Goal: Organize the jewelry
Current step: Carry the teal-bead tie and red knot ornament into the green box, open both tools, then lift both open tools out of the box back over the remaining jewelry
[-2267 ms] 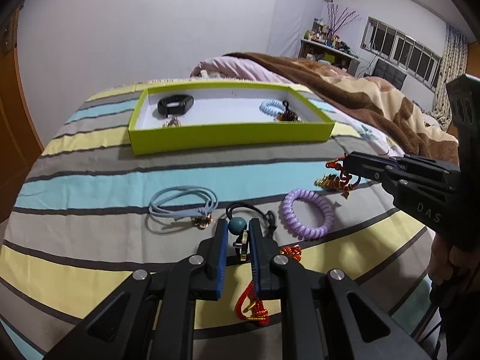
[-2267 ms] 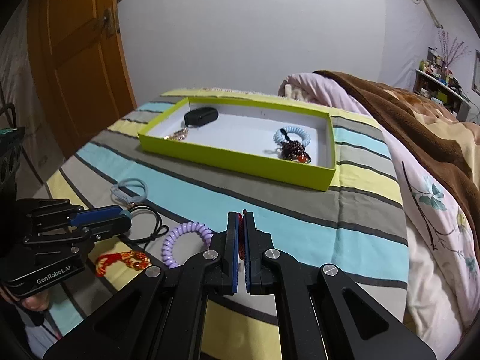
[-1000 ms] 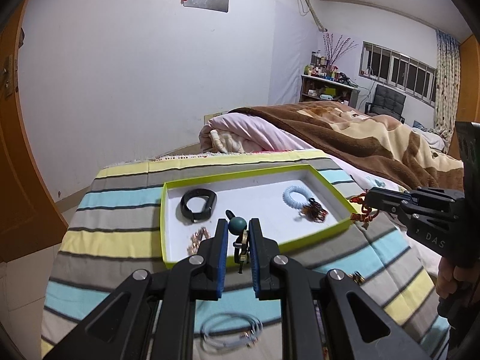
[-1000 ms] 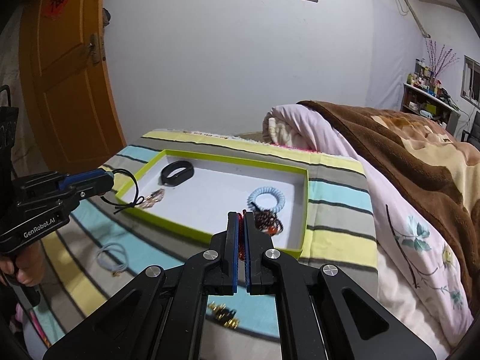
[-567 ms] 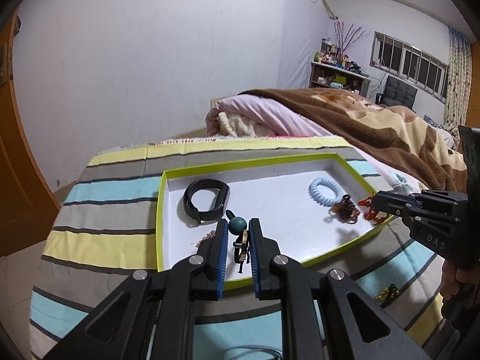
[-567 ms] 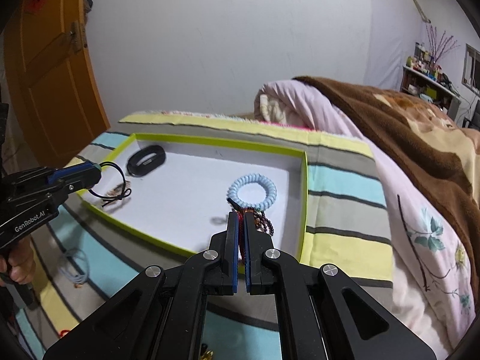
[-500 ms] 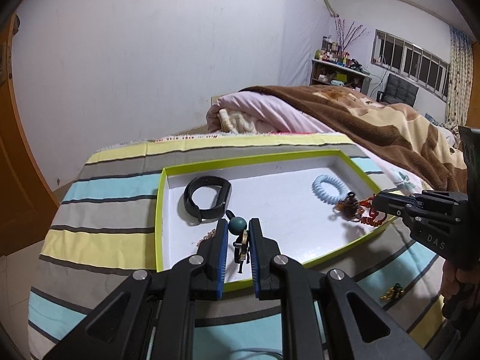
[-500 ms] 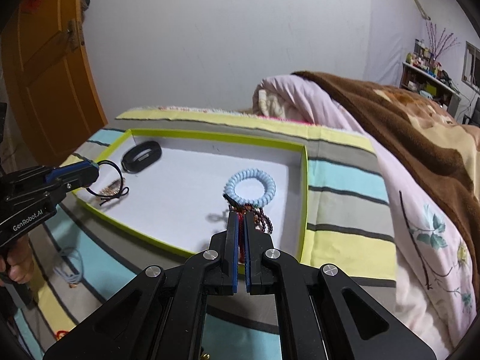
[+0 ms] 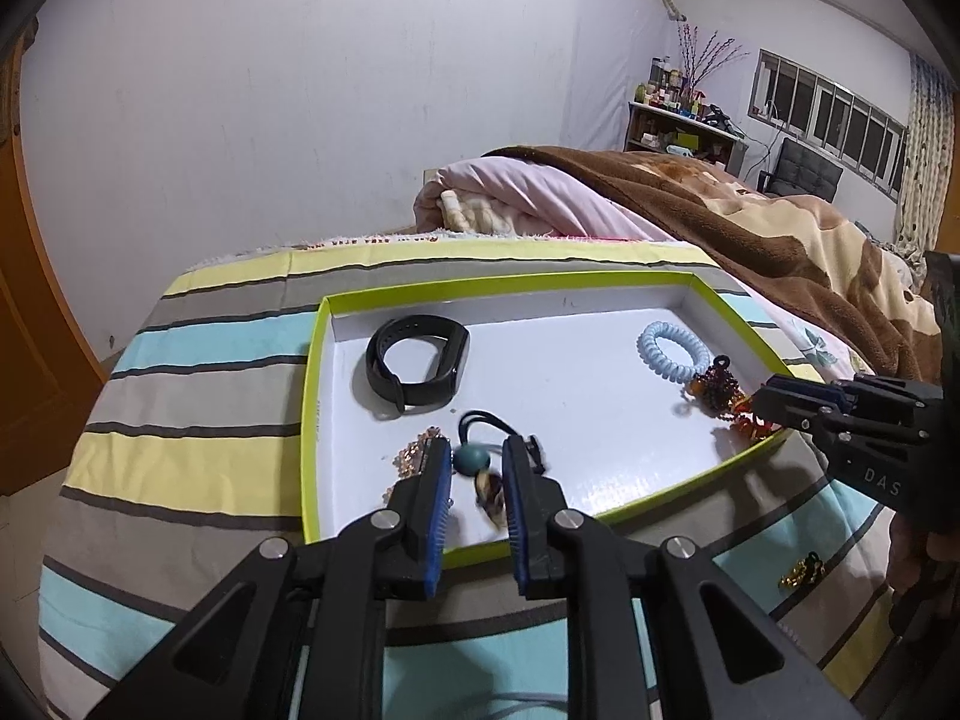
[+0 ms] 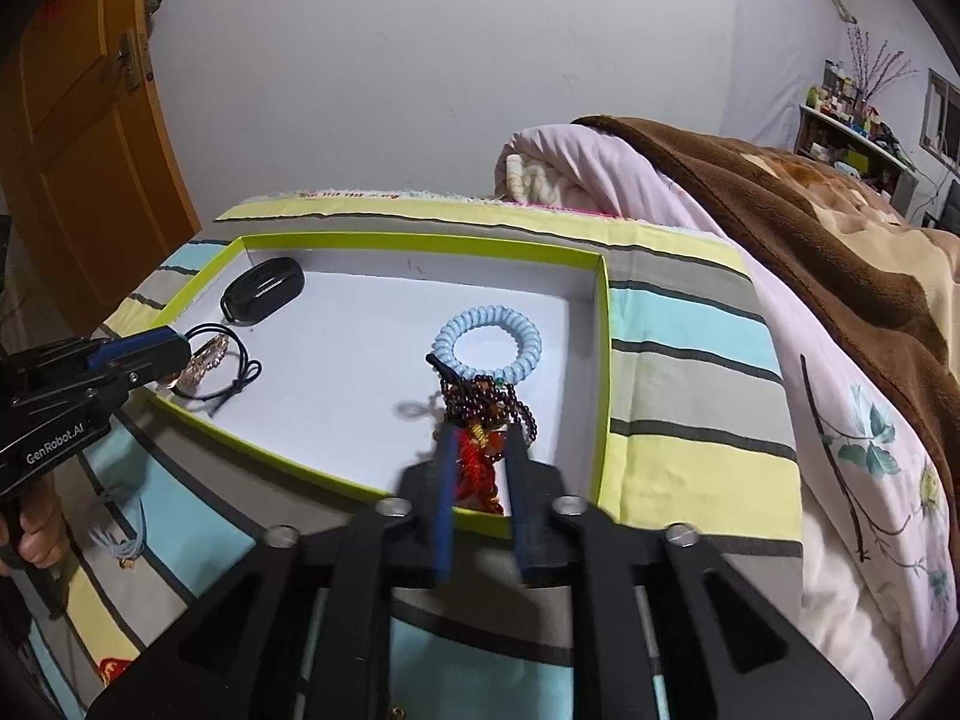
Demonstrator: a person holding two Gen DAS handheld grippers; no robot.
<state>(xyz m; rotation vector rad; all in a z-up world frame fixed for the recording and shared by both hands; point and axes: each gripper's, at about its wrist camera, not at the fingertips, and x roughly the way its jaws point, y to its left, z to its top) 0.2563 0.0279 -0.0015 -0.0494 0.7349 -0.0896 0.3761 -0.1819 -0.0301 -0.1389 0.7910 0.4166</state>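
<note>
A lime-green tray (image 9: 307,420) with a white floor lies on the striped bedspread; it also shows in the right wrist view (image 10: 602,360). My left gripper (image 9: 475,468) is open over the tray's front left; a black cord with a teal bead (image 9: 465,459) lies between its fingers on the tray floor. My right gripper (image 10: 480,450) is open over the tray's front right; a red beaded ornament (image 10: 477,462) lies between its fingers by dark beads. A black band (image 9: 417,369) and a pale blue coil tie (image 9: 672,351) lie in the tray.
A gold-bead piece (image 9: 414,453) lies in the tray by my left fingers. A small gold trinket (image 9: 801,573) and a blue cord loop (image 10: 123,543) lie on the bedspread outside the tray. A brown blanket (image 9: 750,228) and pink quilt (image 10: 630,180) are heaped to the right. A wooden door (image 10: 78,138) stands at left.
Both grippers have opened. The black cord with the teal bead has dropped from my left jaws into the tray, and the red ornament has dropped from my right jaws.
</note>
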